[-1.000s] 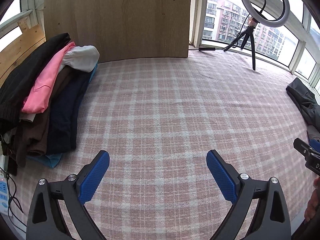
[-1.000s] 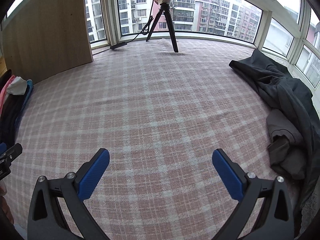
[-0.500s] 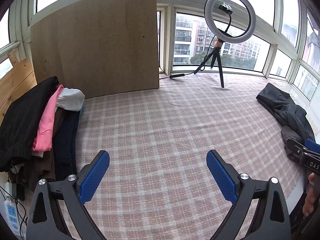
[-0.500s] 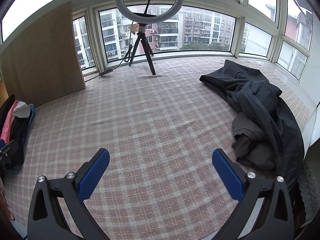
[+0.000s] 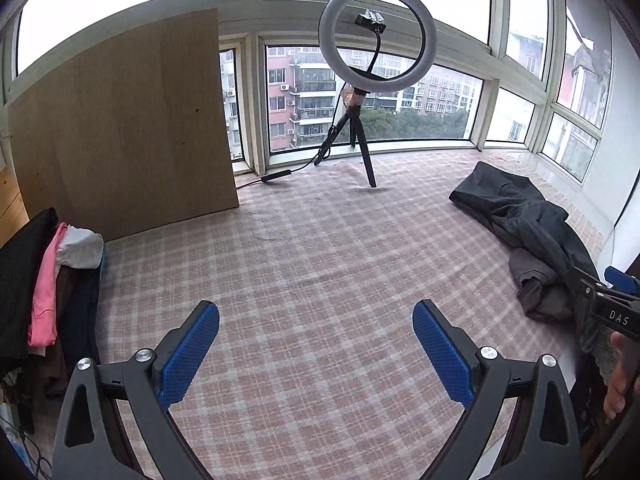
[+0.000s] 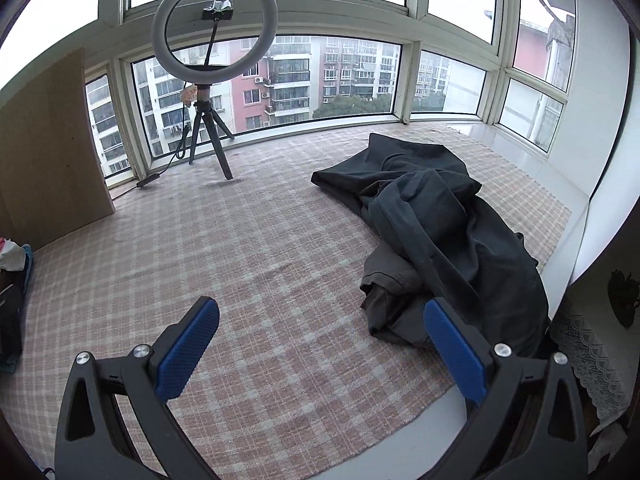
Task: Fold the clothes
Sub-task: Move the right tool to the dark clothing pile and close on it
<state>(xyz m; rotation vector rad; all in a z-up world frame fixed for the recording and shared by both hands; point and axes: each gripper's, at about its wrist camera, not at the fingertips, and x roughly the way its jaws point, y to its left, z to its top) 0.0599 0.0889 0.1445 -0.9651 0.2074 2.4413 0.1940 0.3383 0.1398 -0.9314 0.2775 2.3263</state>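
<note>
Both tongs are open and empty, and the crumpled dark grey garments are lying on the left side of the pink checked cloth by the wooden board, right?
Not quite: the crumpled dark grey garments lie on the right side of the pink checked cloth, away from the wooden board, as the right wrist view shows. The left tongs and right tongs are indeed open and empty.

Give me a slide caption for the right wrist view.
Open right gripper faces crumpled dark clothes on plaid cloth.

A ring light on a tripod [image 5: 362,80] stands upper centre before the windows [image 6: 328,76]; a wooden board [image 5: 120,132] leans at left.
</note>
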